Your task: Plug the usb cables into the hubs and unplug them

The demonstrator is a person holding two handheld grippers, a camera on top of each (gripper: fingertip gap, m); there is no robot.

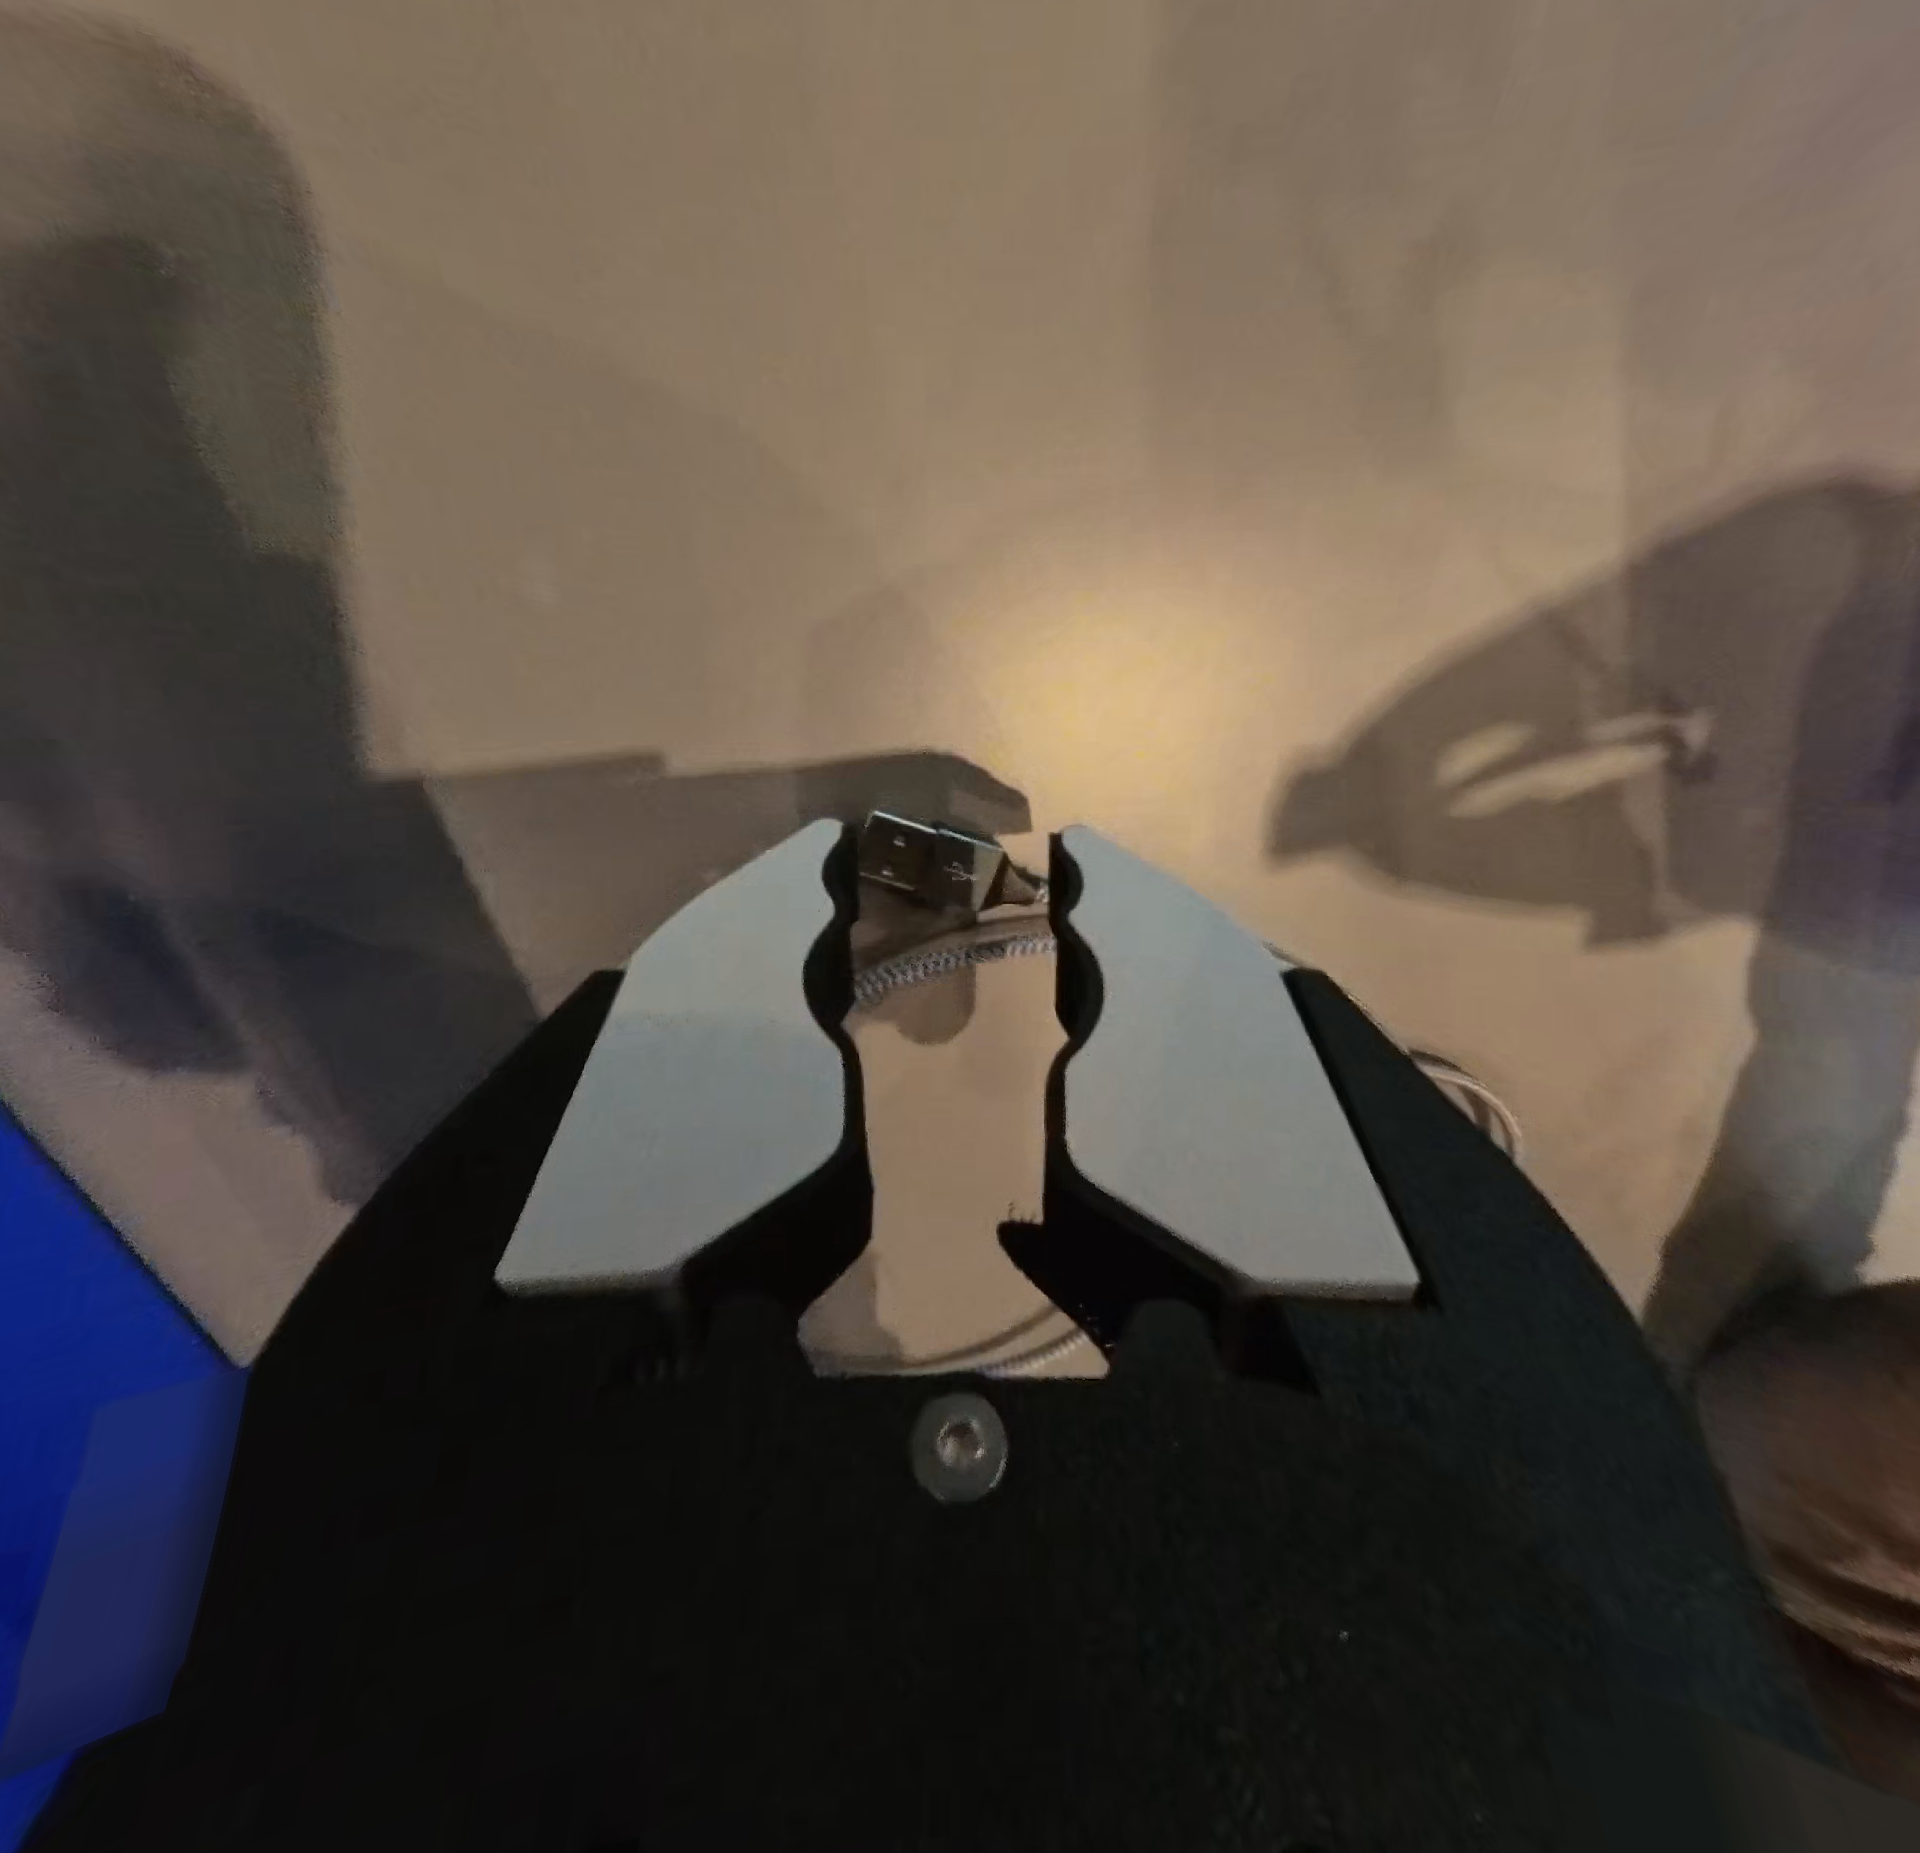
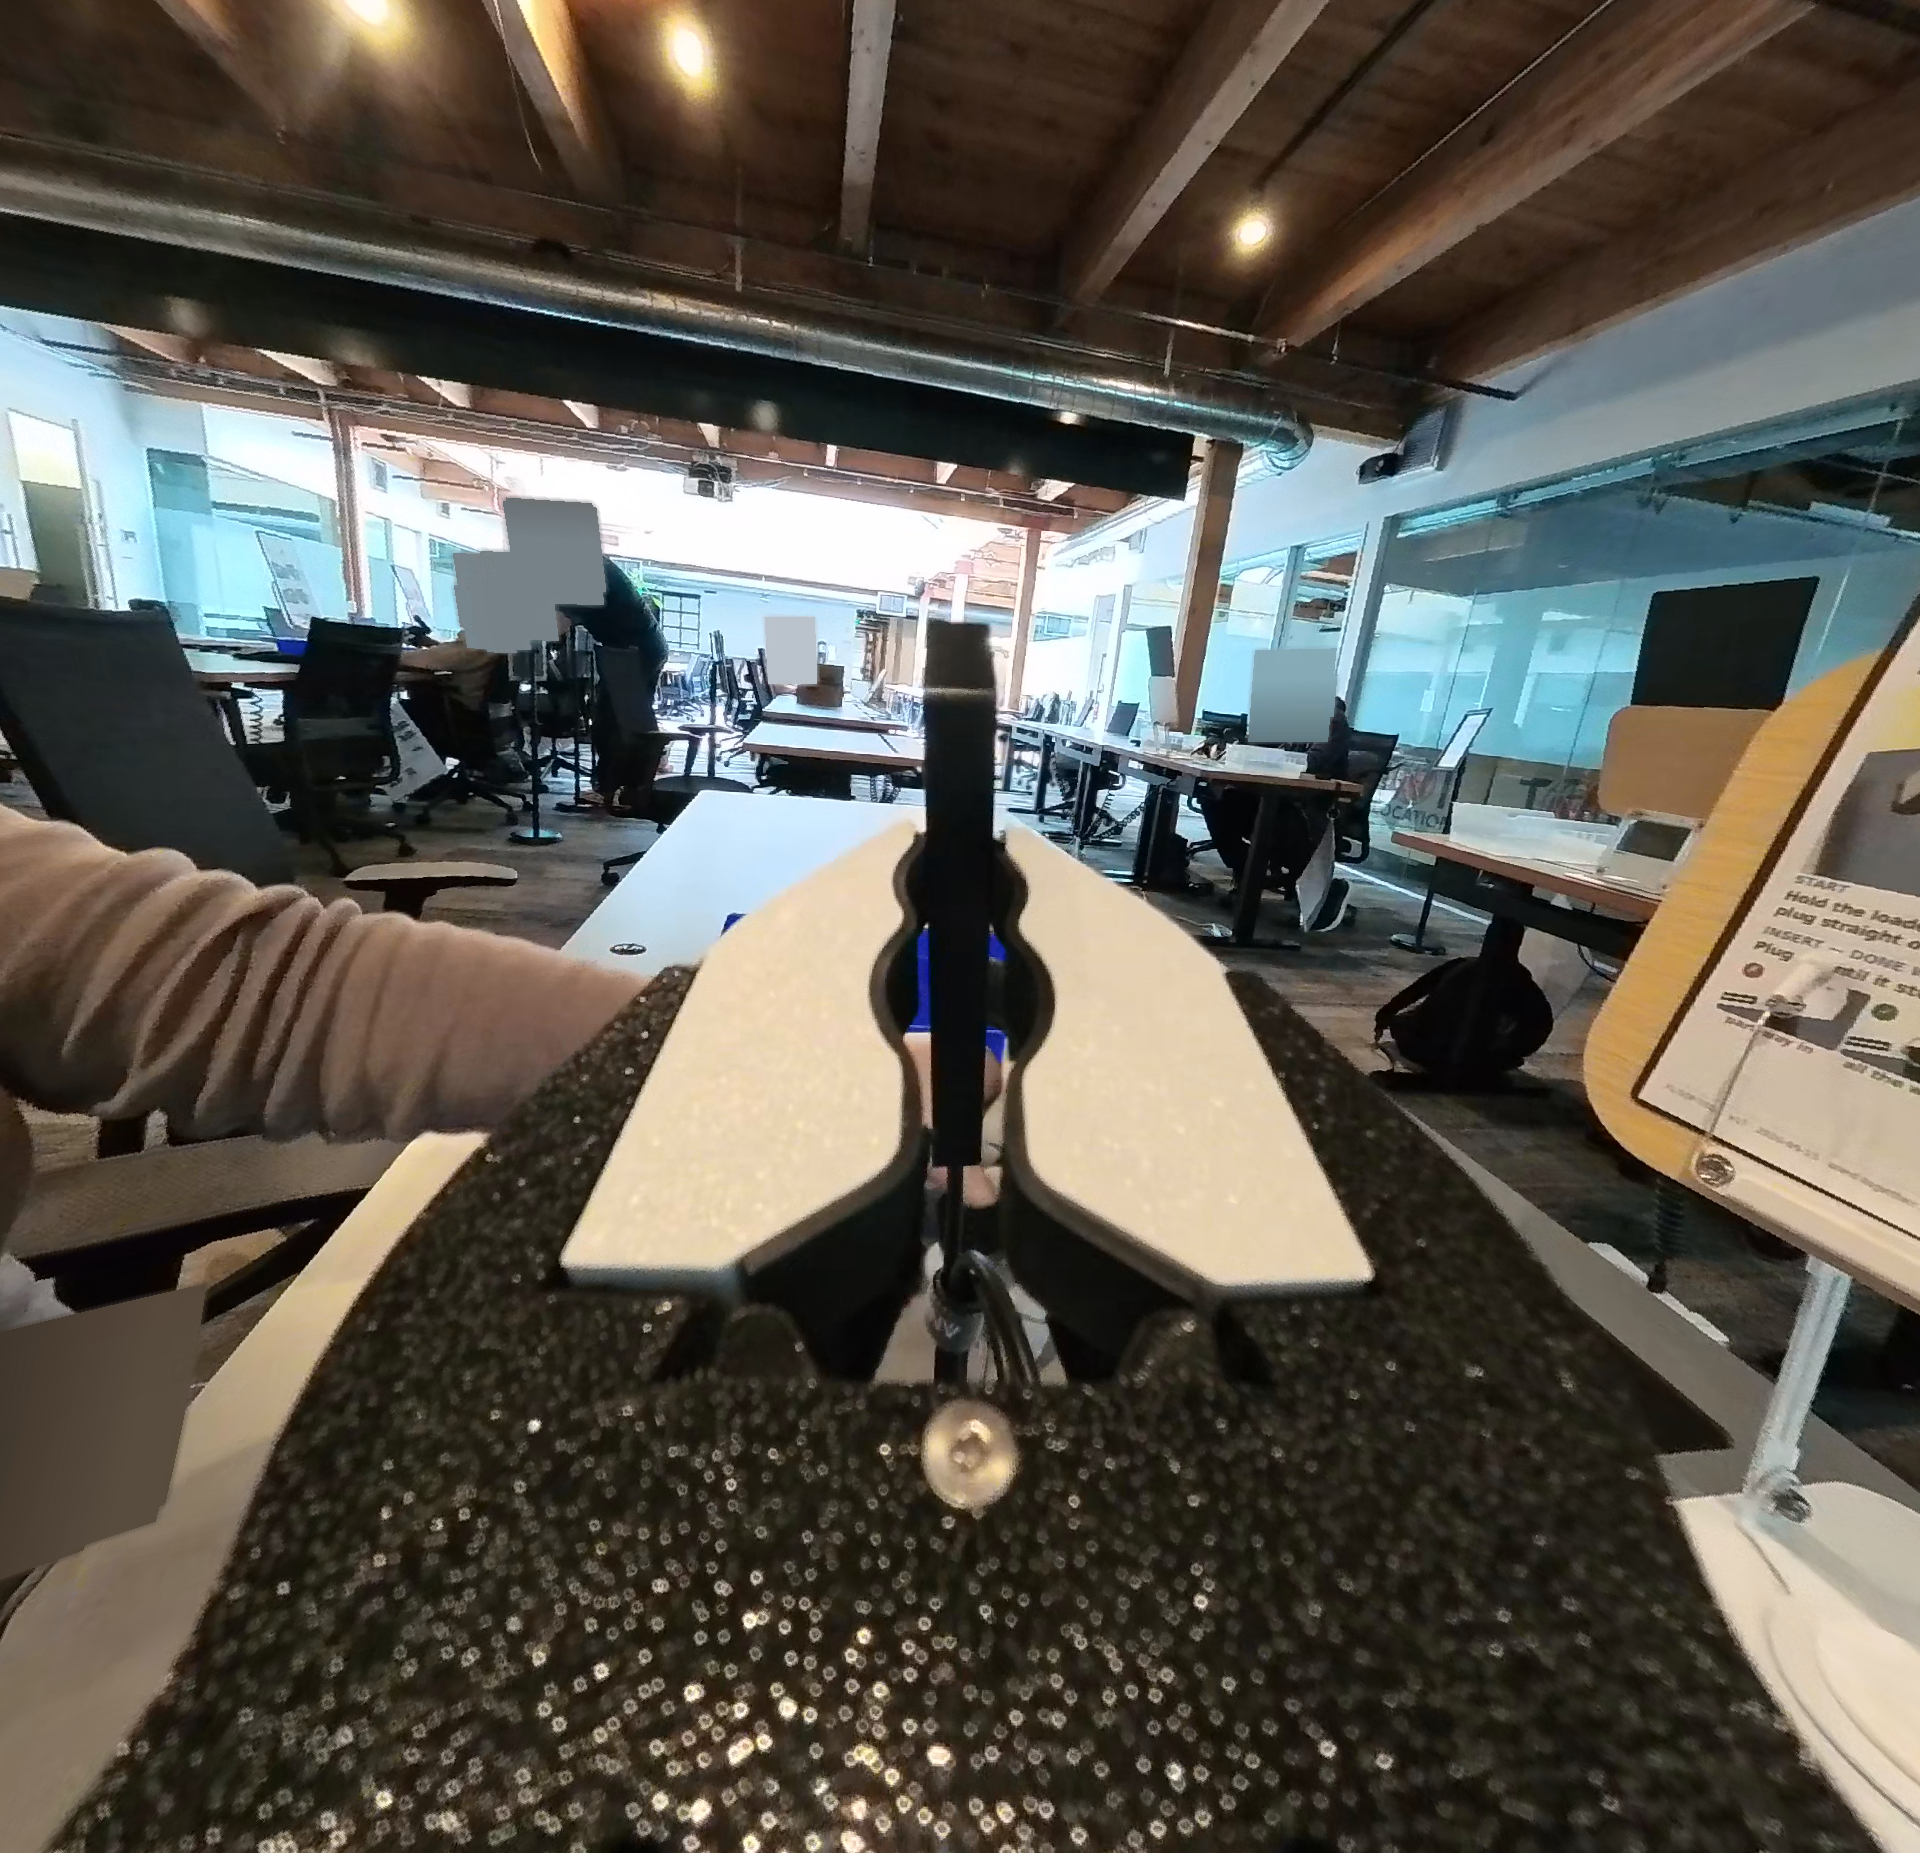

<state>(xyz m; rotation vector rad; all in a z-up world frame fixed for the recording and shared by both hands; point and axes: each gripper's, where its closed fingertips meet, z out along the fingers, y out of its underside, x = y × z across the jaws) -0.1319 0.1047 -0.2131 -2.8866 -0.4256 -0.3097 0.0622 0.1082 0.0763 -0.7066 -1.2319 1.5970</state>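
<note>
In the left wrist view my left gripper (image 1: 951, 858) holds a silver USB plug (image 1: 925, 863) between its fingertips, metal end to the left. Its braided grey cable (image 1: 904, 972) trails back under the jaws. The plug stays sharp while the pale tabletop (image 1: 1091, 453) behind it is blurred. In the right wrist view my right gripper (image 2: 958, 873) is shut on a thin black hub (image 2: 956, 764), held on edge and sticking up past the fingertips. The hub's black lead (image 2: 966, 1294) hangs down between the jaws.
A person's sleeved arm (image 2: 260, 982) reaches in from the left over a white table (image 2: 748, 847). An instruction sheet on a wooden board (image 2: 1766, 972) stands at right. A blue object (image 1: 94, 1388) lies at lower left and a blurred dark shape (image 1: 1558, 764) at right. The tips of one gripper are about 35 cm away from the tips of the other.
</note>
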